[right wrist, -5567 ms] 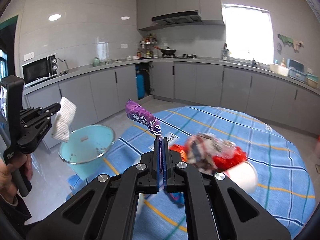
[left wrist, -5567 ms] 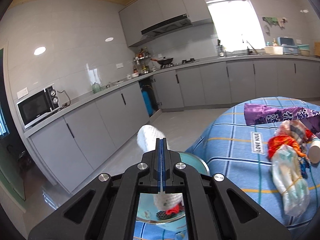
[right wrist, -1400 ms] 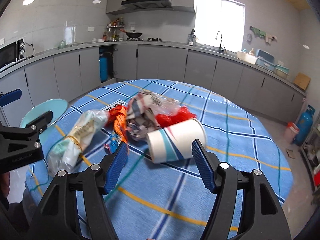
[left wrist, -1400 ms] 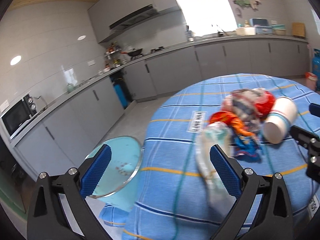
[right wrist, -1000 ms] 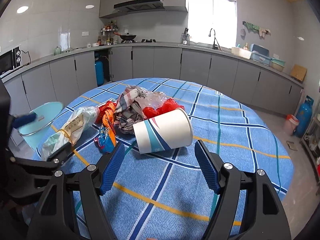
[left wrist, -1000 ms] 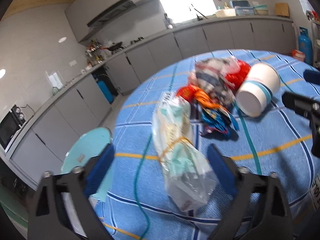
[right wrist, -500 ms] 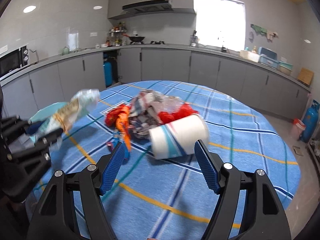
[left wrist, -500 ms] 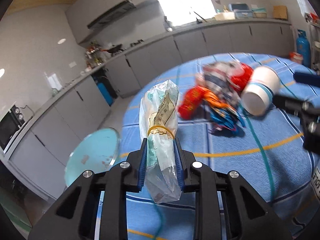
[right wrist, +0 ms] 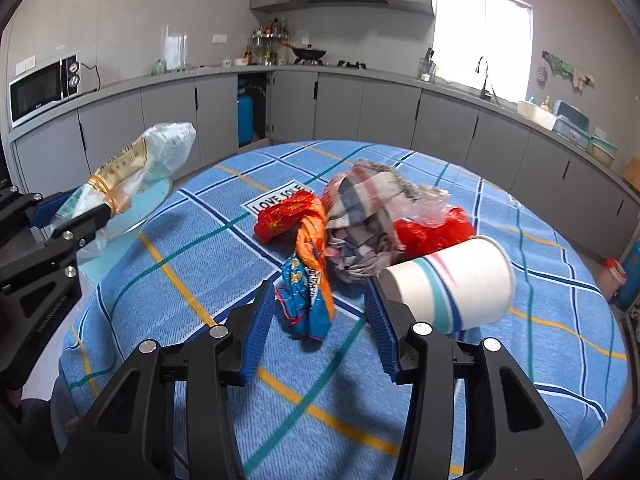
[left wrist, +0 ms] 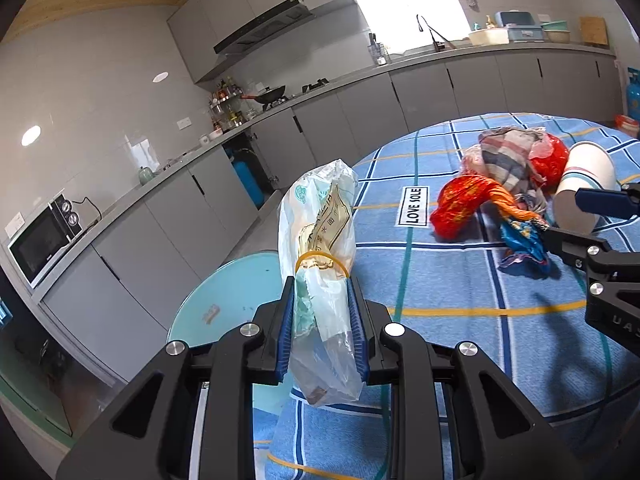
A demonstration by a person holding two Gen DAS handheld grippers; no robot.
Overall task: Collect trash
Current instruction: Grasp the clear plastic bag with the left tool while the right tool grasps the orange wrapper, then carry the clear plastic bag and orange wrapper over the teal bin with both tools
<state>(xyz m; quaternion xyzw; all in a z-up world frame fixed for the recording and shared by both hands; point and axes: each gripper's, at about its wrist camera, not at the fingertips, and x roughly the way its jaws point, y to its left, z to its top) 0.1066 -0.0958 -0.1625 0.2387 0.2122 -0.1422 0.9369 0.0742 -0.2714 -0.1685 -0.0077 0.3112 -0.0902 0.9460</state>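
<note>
My left gripper is shut on a clear plastic bag with a yellow rubber band, held above the table edge beside the light blue trash bin. The bag and bin also show in the right wrist view. My right gripper is open, its fingers either side of a blue and orange wrapper on the table. A paper cup, a striped crumpled wrapper and red bags lie just beyond.
The round table has a blue checked cloth with a "LOVE" label. Grey kitchen cabinets and a microwave line the walls. A blue gas bottle stands on the floor at right.
My left gripper closed on the plastic bag and lifted it off the table toward the bin. My right gripper moved in and down over the blue and orange wrapper.
</note>
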